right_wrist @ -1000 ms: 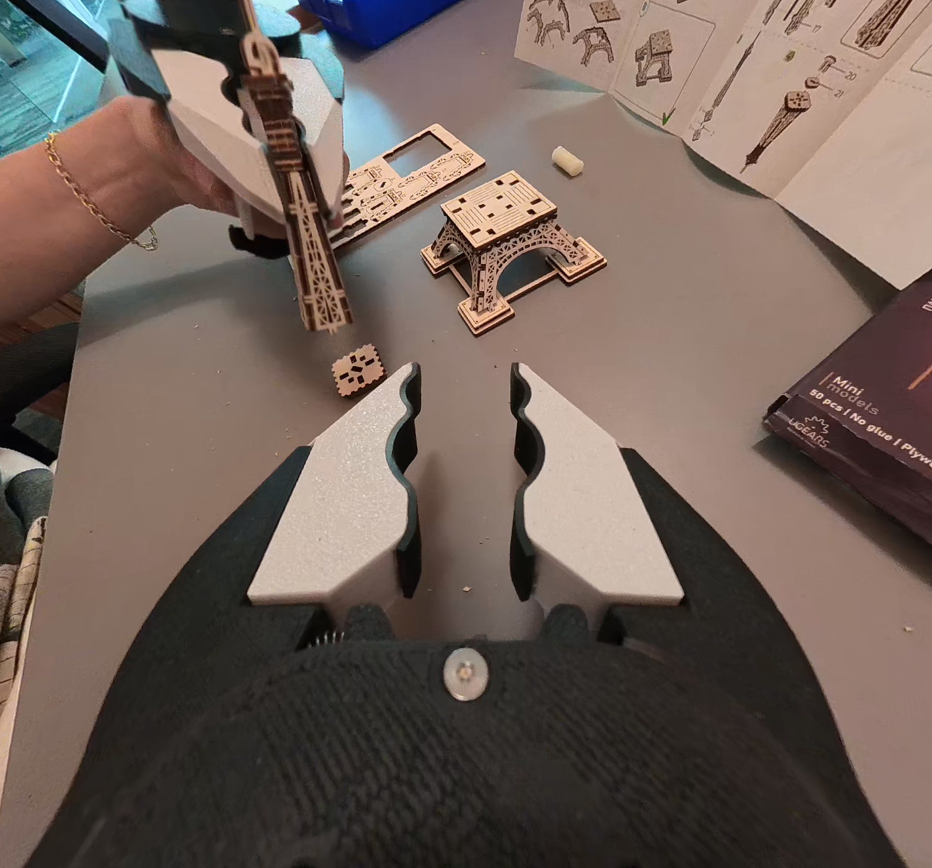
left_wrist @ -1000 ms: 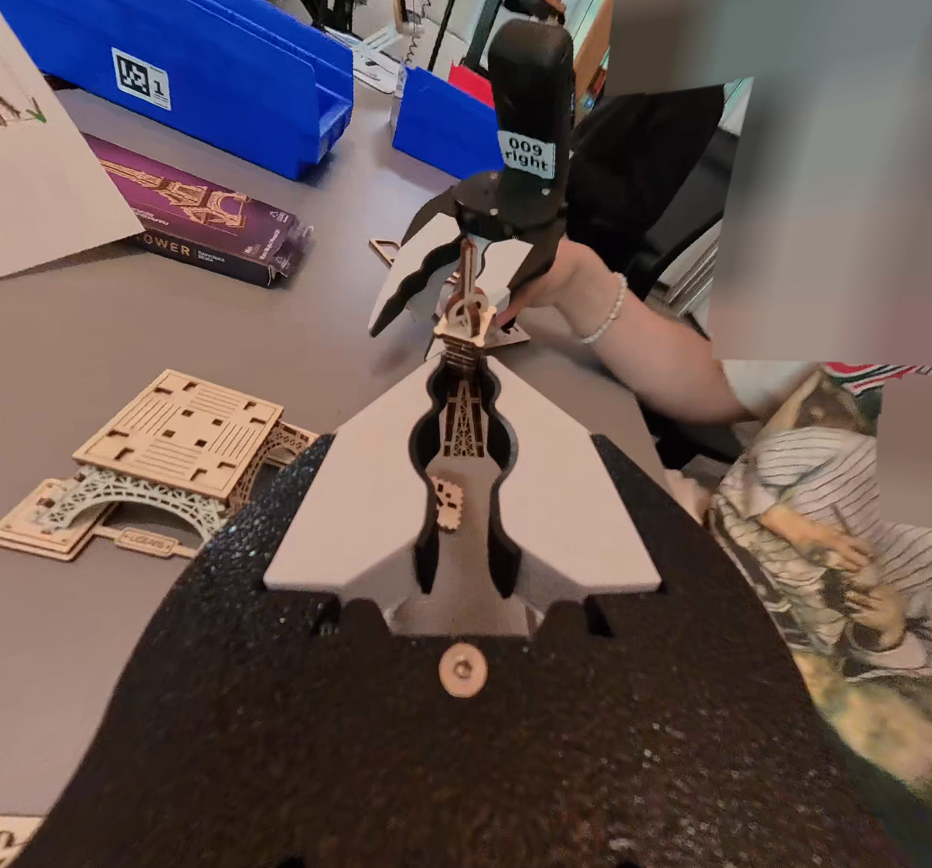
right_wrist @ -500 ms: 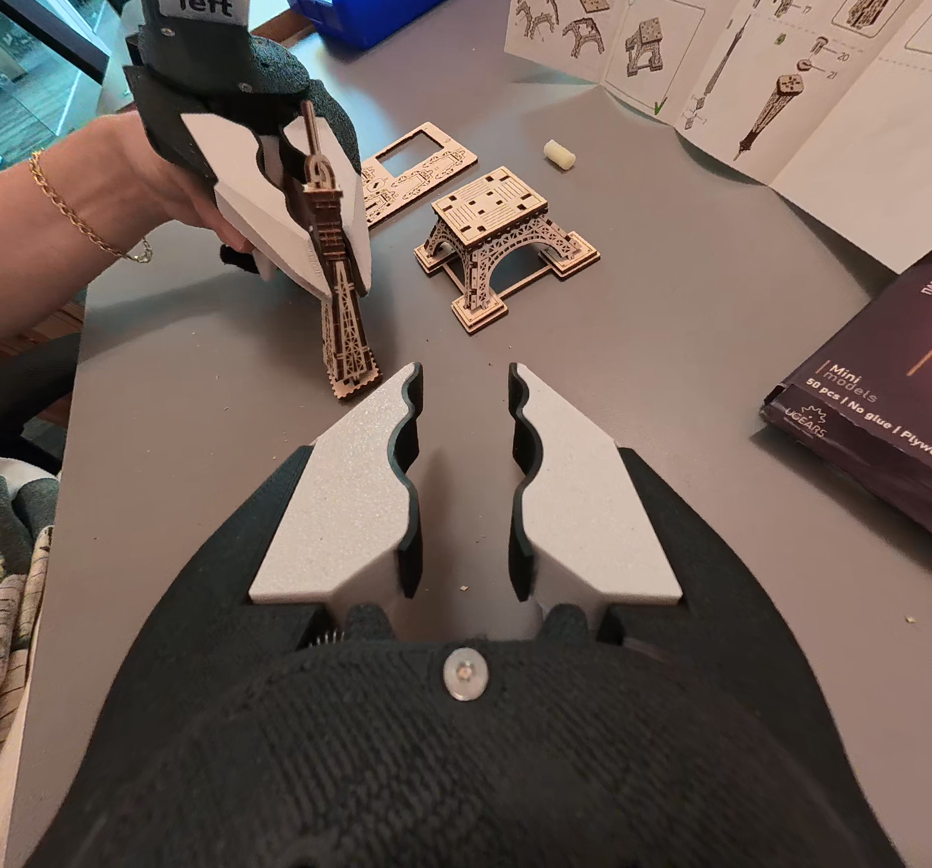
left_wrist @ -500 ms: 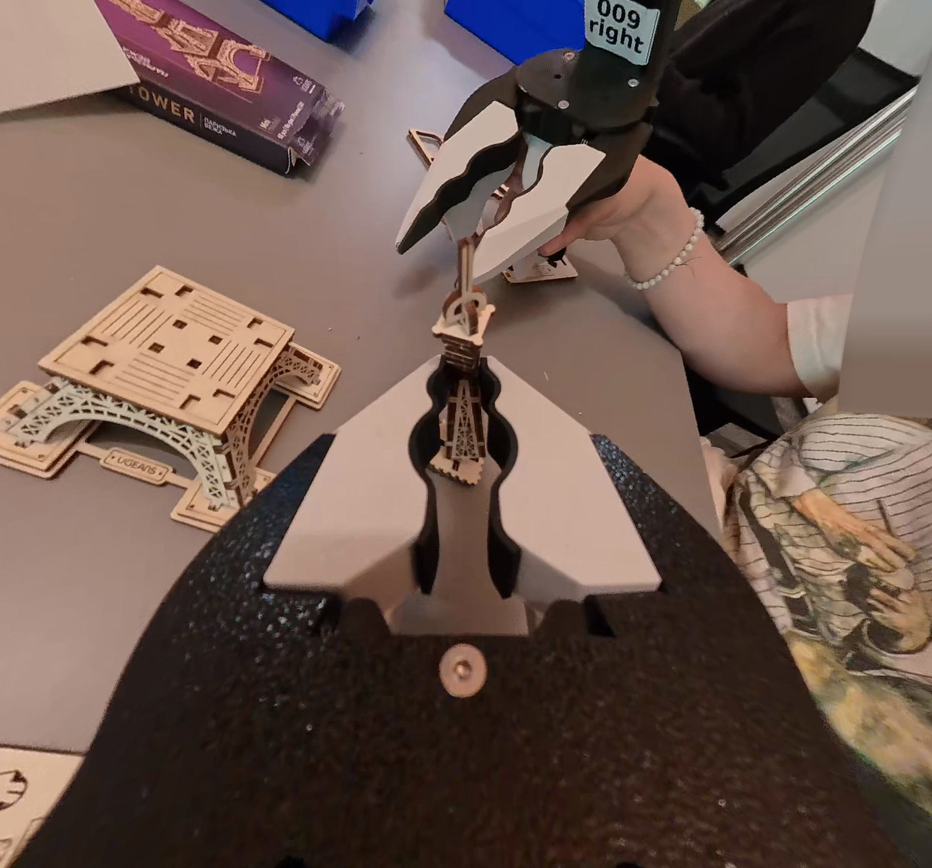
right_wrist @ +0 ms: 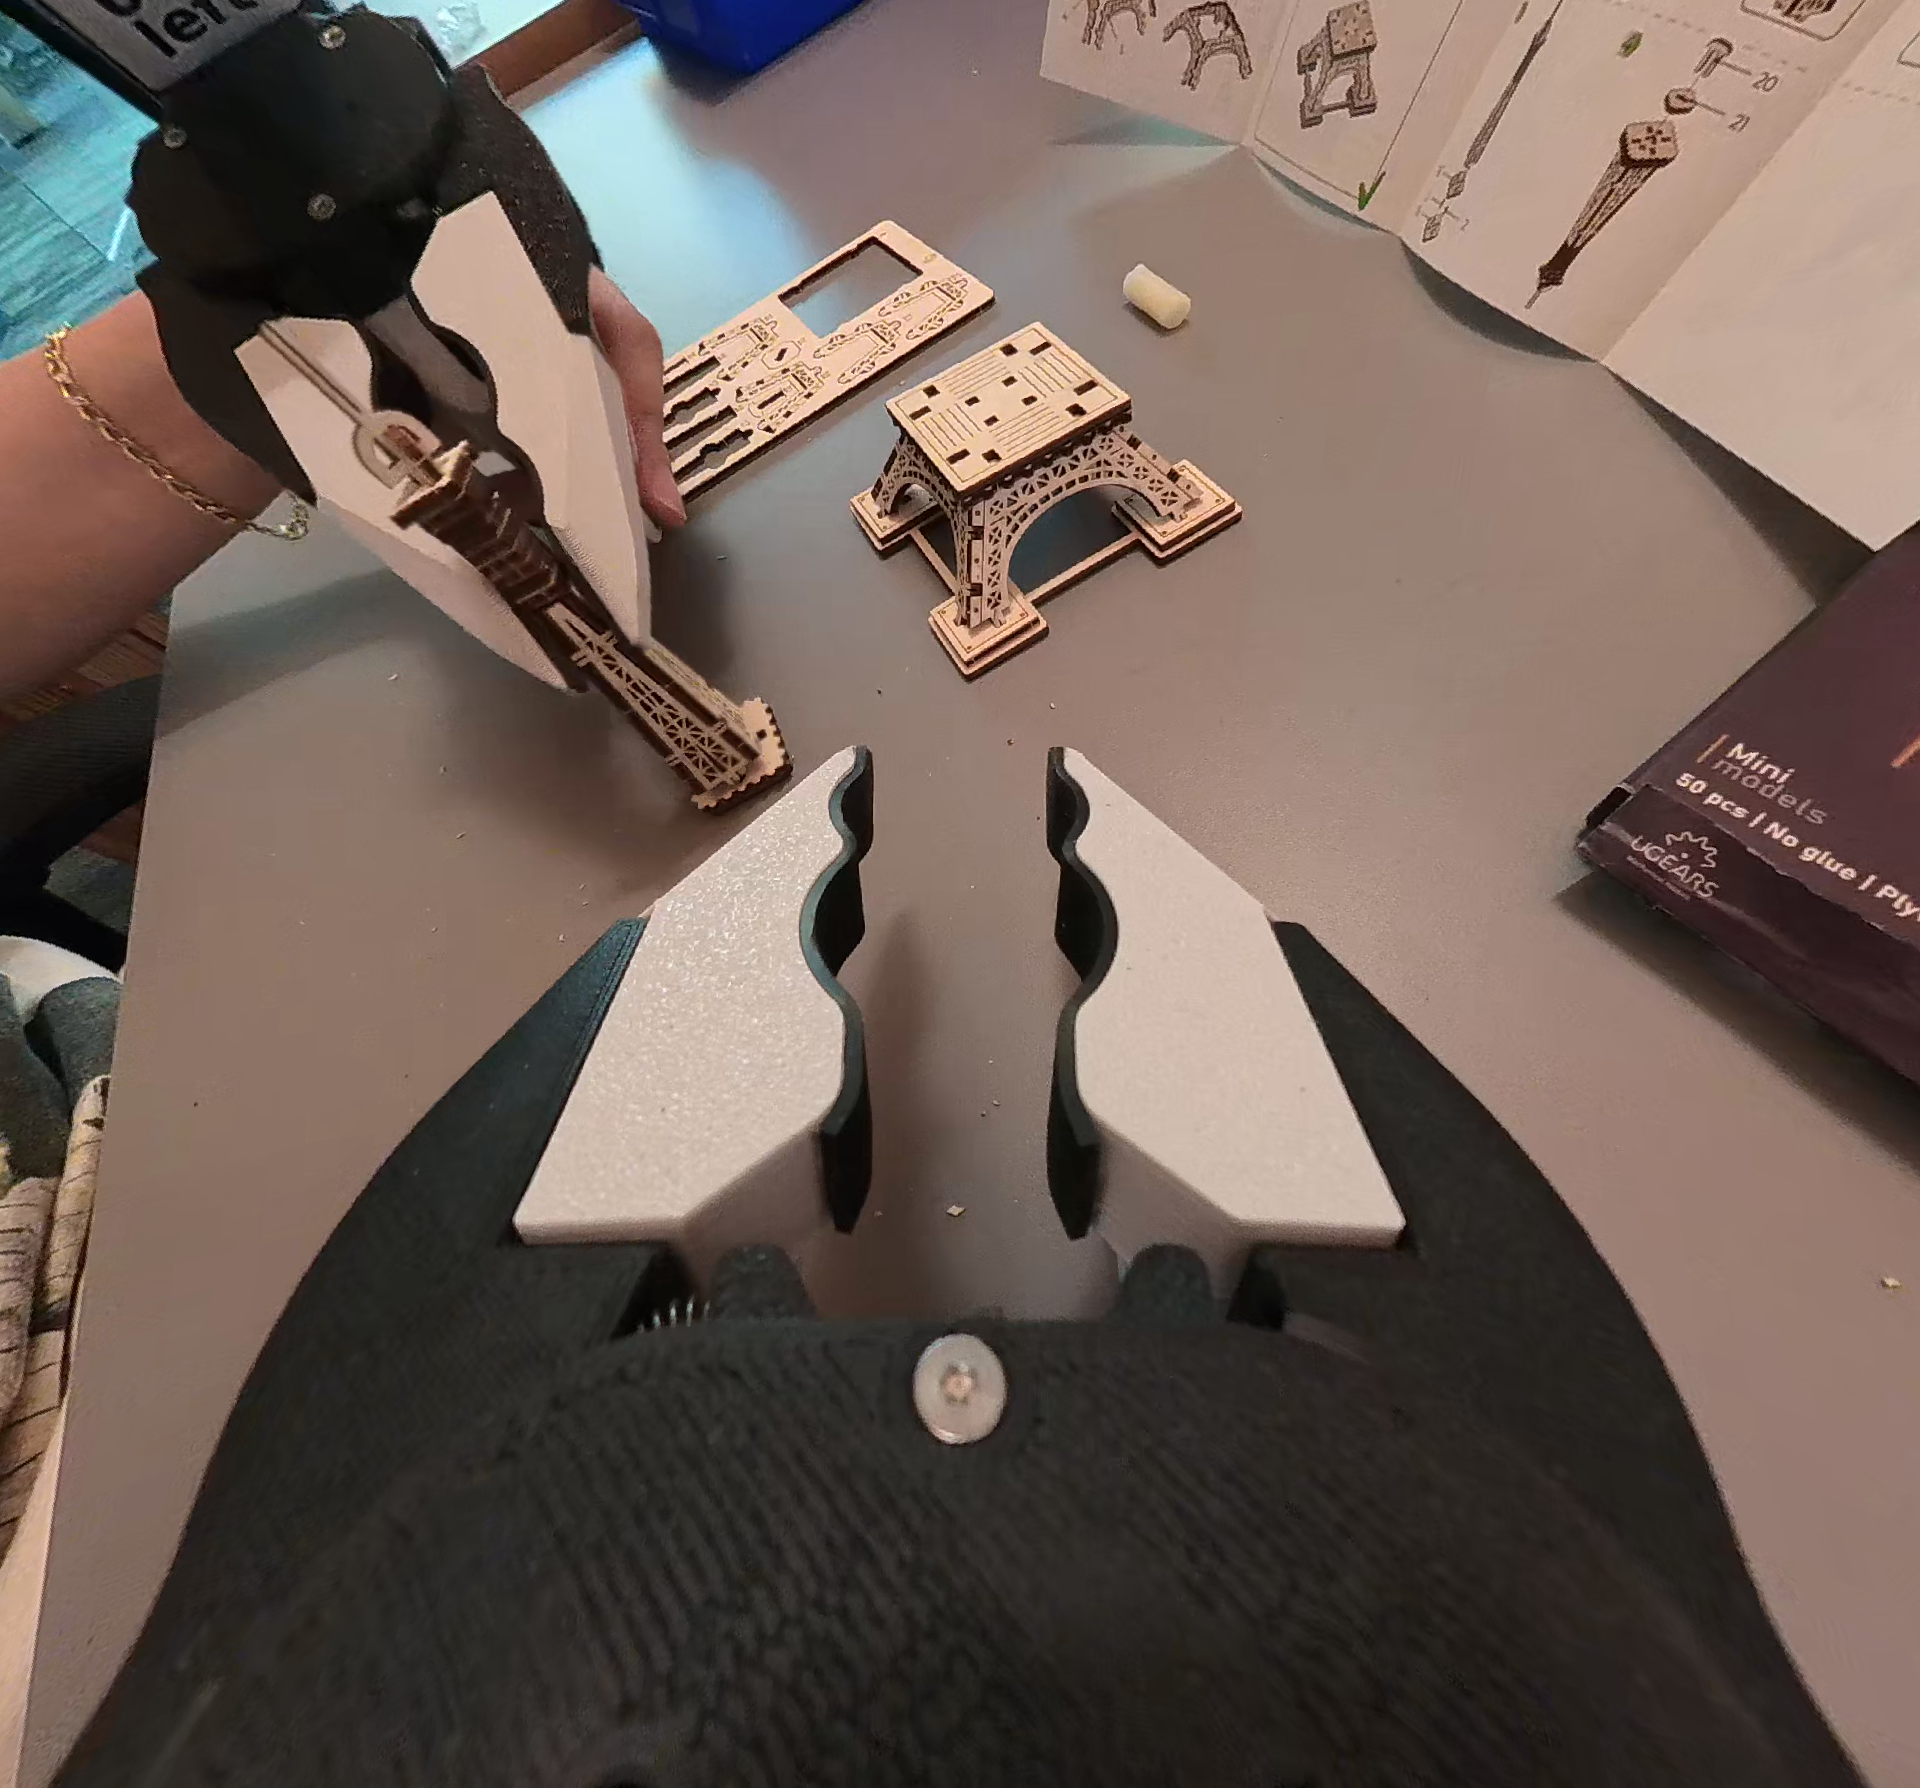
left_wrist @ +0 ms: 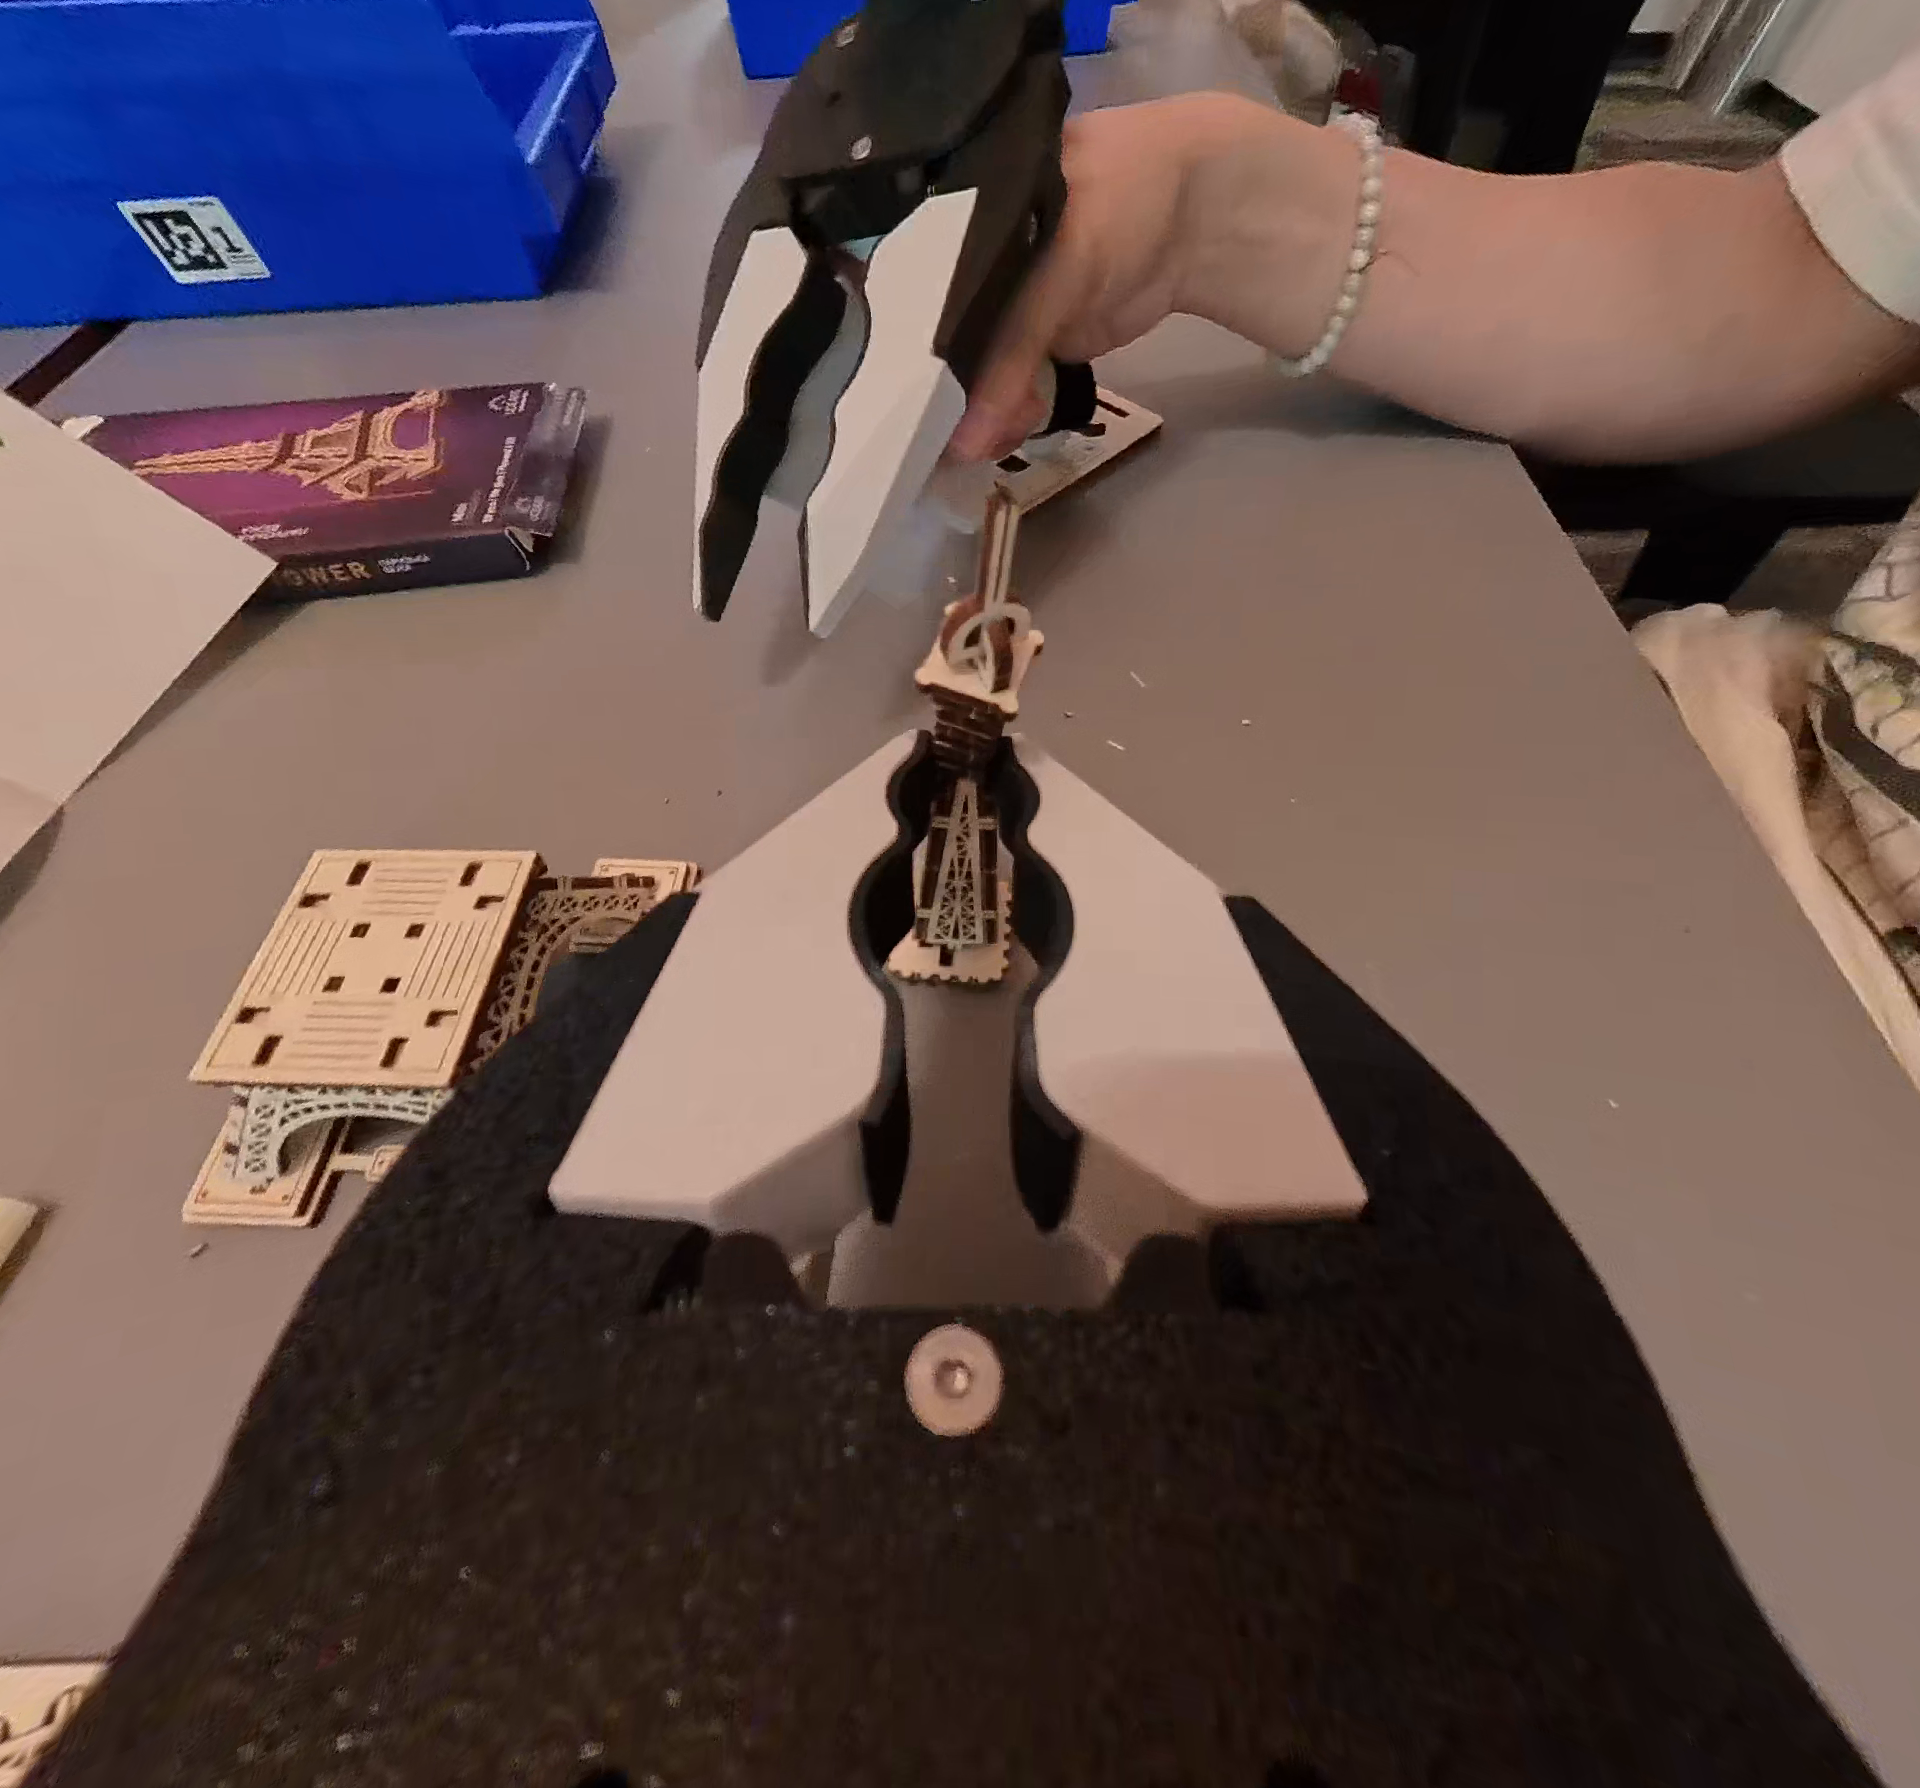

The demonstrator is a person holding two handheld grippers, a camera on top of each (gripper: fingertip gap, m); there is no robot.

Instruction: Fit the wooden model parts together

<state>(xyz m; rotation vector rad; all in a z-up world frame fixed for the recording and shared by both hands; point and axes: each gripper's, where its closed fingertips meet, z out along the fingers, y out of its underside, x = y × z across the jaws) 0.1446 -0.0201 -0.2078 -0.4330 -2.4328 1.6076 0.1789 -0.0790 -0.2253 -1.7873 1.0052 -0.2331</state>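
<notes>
My left gripper (left_wrist: pixel 961 746) is shut on a slim wooden tower spire (left_wrist: pixel 961 865) and holds it tilted. A small square wooden plate (right_wrist: pixel 743 782) sits on the spire's wide foot, down by the grey table. In the right wrist view the left gripper (right_wrist: pixel 603 660) and the spire (right_wrist: pixel 644 689) are at the left, just ahead of my right gripper (right_wrist: pixel 956 772), which is open and empty. The wooden arched tower base (right_wrist: pixel 1023 481) stands upright in the middle of the table. It also shows in the left wrist view (left_wrist: pixel 364 969), as does the right gripper (left_wrist: pixel 758 600).
A punched-out wooden parts sheet (right_wrist: pixel 821 356) lies behind the left gripper. A small white cylinder (right_wrist: pixel 1155 294), a folded instruction sheet (right_wrist: pixel 1507 76) and a dark purple kit box (right_wrist: pixel 1787 876) are to the right. Blue bins (left_wrist: pixel 281 128) stand at the table's far side. The small white cylinder (right_wrist: pixel 1155 294) is about equally far from each gripper, around 20 cm.
The left gripper lowered the spire onto the small square plate that lay on the table, then tilted it with the plate on its foot. The right gripper stayed open.
</notes>
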